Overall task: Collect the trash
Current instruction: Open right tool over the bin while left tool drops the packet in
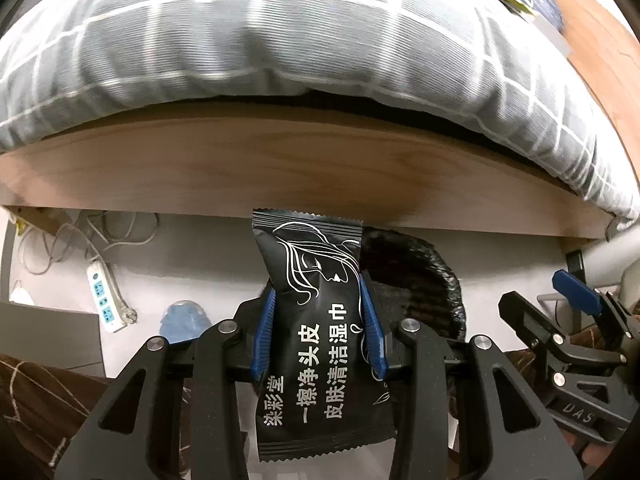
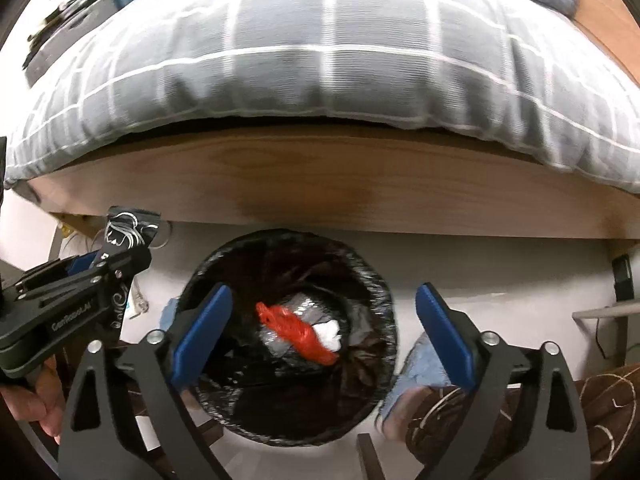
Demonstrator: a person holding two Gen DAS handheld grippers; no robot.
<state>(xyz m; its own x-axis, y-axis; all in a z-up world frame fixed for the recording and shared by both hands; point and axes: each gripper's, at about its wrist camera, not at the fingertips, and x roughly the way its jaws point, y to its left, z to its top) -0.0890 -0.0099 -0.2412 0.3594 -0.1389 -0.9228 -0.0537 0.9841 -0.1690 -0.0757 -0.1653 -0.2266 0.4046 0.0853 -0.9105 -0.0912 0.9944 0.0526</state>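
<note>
My left gripper [image 1: 318, 288] is shut on a black wet-wipe packet [image 1: 320, 340] with white print, which stands upright between the blue pads. Just behind and to its right is the rim of a bin lined with a black bag [image 1: 424, 276]. In the right wrist view my right gripper [image 2: 324, 292] hangs open directly over that bin [image 2: 384, 292], with nothing between its fingers. A red wrapper [image 2: 296, 328] and a white crumpled scrap [image 2: 328, 334] lie inside on the bag. The left gripper [image 2: 120, 256] with the packet [image 2: 128, 228] shows at the left, beside the bin.
A bed with a grey checked quilt [image 1: 280, 40] and a wooden frame [image 1: 280, 168] stands right behind the bin. A white power strip [image 1: 104, 300] and cables lie on the floor at left. A person's brown-trousered leg [image 2: 560, 420] and blue slipper [image 2: 424, 364] are next to the bin.
</note>
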